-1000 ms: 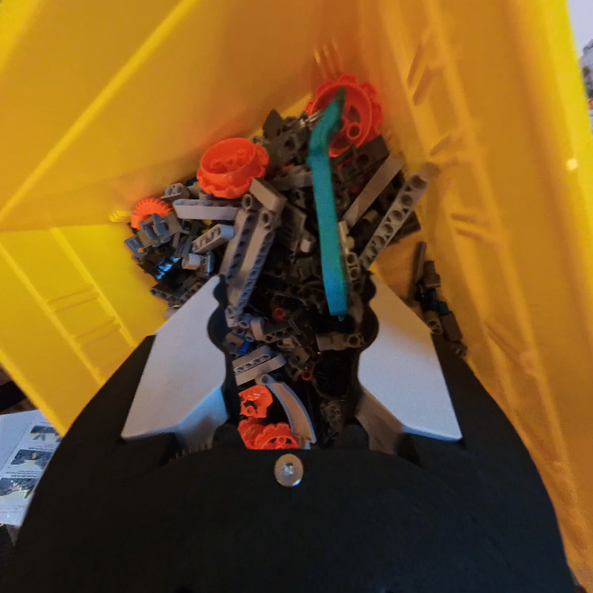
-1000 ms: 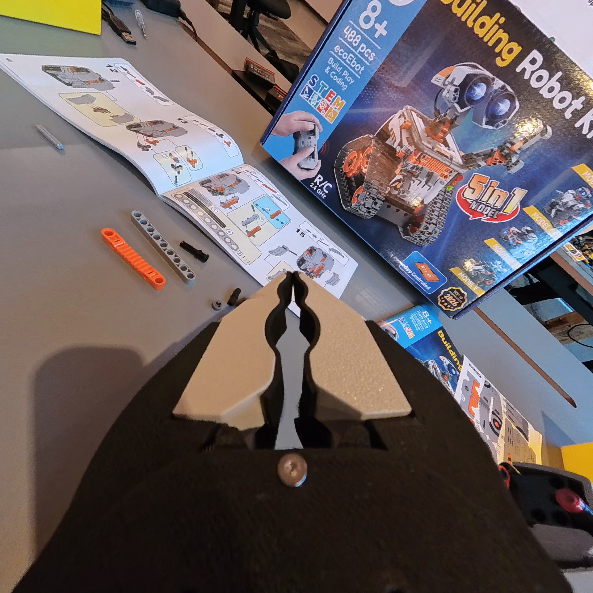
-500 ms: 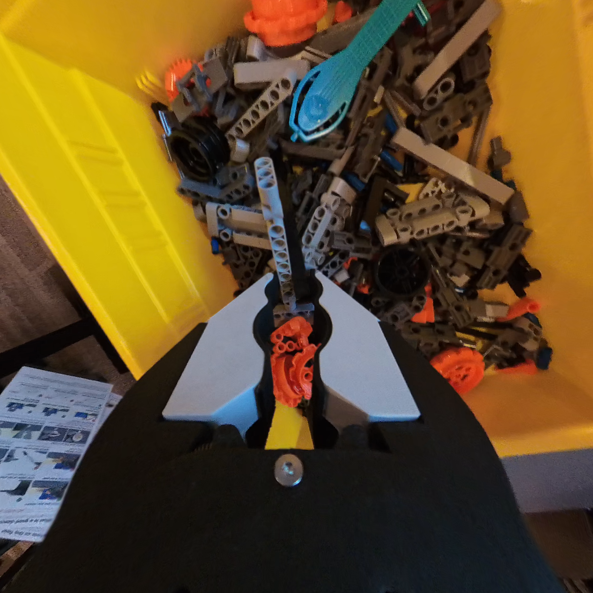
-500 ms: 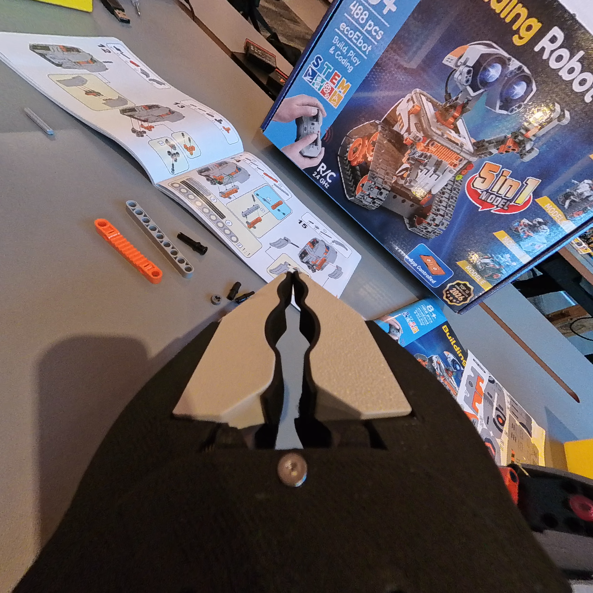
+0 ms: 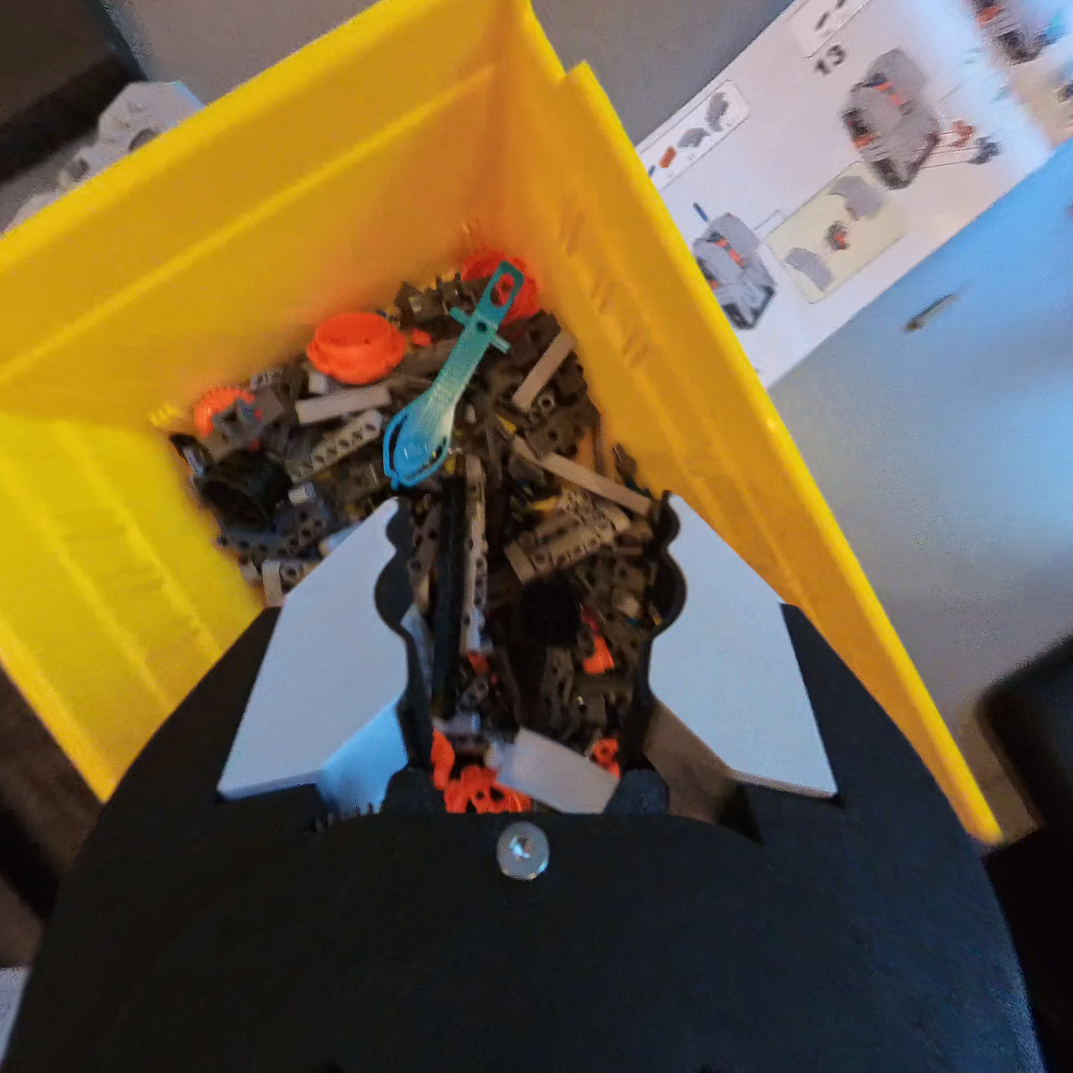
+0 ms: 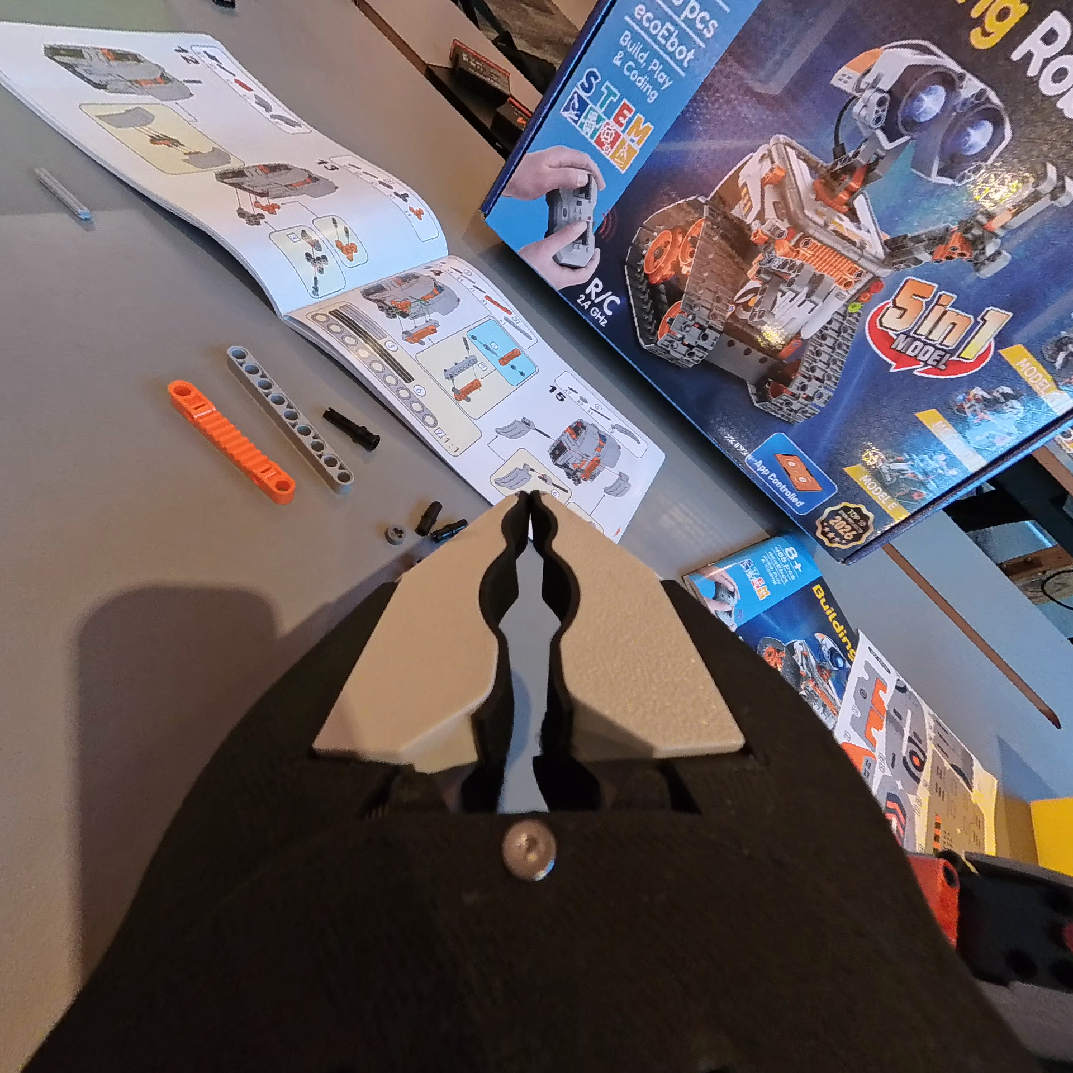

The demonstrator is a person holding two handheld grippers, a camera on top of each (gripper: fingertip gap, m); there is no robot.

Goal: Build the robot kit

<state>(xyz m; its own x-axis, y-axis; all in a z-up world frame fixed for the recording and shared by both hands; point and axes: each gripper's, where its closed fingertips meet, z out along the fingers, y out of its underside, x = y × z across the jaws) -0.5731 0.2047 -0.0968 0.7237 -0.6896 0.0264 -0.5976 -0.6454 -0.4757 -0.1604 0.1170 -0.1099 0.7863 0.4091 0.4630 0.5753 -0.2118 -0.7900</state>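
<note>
My left gripper (image 5: pixel 531 505) is open wide above a yellow bin (image 5: pixel 290 203) filled with grey, black and orange building pieces. A long grey holed beam (image 5: pixel 475 551) lies upright in the view between the jaws, on the pile; the picture is blurred. A teal tool (image 5: pixel 441 406) and an orange wheel (image 5: pixel 355 348) lie farther in. My right gripper (image 6: pixel 529 496) is shut and empty, just above the grey table at the edge of an open instruction booklet (image 6: pixel 348 244). An orange toothed bar (image 6: pixel 229 441), a grey beam (image 6: pixel 290 418) and a black pin (image 6: pixel 351 429) lie to its left.
Small black pins (image 6: pixel 432 519) and a grey bush (image 6: pixel 396 534) lie by the right fingertips. A large blue kit box (image 6: pixel 813 261) stands at right, with leaflets (image 6: pixel 784 609) below it. A thin grey axle (image 6: pixel 61 191) lies far left. The booklet also shows beside the bin (image 5: pixel 842 174). The gap from one gripper's tips to the other's is roughly 45 cm. My left gripper is the nearer one to the orange wheel (image 5: pixel 355 348): about 7 cm, against 45 cm.
The left gripper closed on a long grey beam and lifted it, then opened wide again over the bin. The right gripper stayed shut and drifted slightly.
</note>
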